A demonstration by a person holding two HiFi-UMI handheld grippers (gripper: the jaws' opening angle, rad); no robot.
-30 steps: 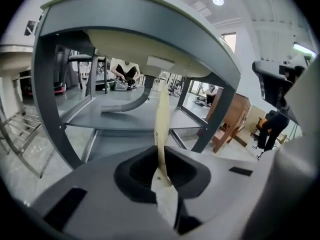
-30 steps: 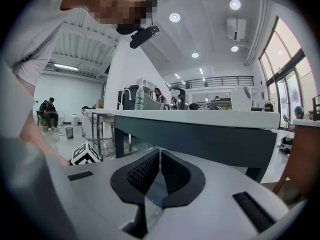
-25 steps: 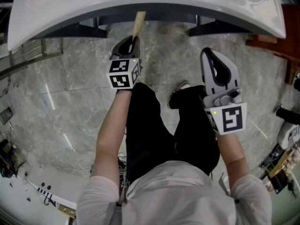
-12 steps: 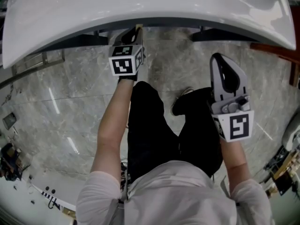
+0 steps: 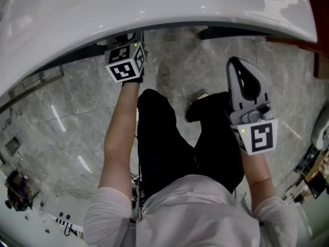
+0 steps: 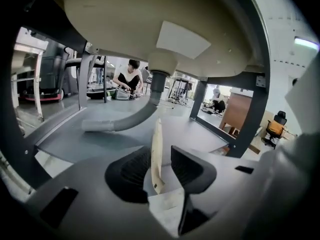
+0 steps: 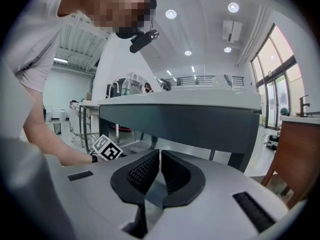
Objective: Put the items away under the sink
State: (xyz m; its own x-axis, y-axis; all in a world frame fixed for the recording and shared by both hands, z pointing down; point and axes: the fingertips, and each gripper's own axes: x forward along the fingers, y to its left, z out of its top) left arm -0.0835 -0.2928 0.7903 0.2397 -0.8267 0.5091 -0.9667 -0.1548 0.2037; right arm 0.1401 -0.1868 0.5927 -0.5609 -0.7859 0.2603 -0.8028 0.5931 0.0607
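A thin pale wooden piece [image 6: 157, 139] stands on edge between the jaws of my left gripper [image 6: 160, 152]. The jaws have just been opening and now stand apart, with a gap beside the wood. This gripper reaches in under the white sink [image 5: 154, 9]; in the head view only its marker cube [image 5: 125, 63] shows below the rim, and the wood is hidden there. Ahead of it a grey drain pipe [image 6: 135, 119] curves down from the basin's underside [image 6: 150, 24]. My right gripper [image 5: 234, 62] hangs outside, in front of the sink, shut and empty [image 7: 160, 153].
Dark metal frame legs [image 6: 250, 119] carry the sink on both sides of the left gripper. A grey floor [image 6: 90, 141] lies under the basin. The person's legs and a shoe [image 5: 198, 96] are on the marble floor [image 5: 67, 112]. A brown wooden cabinet [image 7: 300, 149] stands to the right.
The left gripper has moved forward under the sink's rim, and the wooden piece it carries has gone out of the head view. The right gripper has barely shifted.
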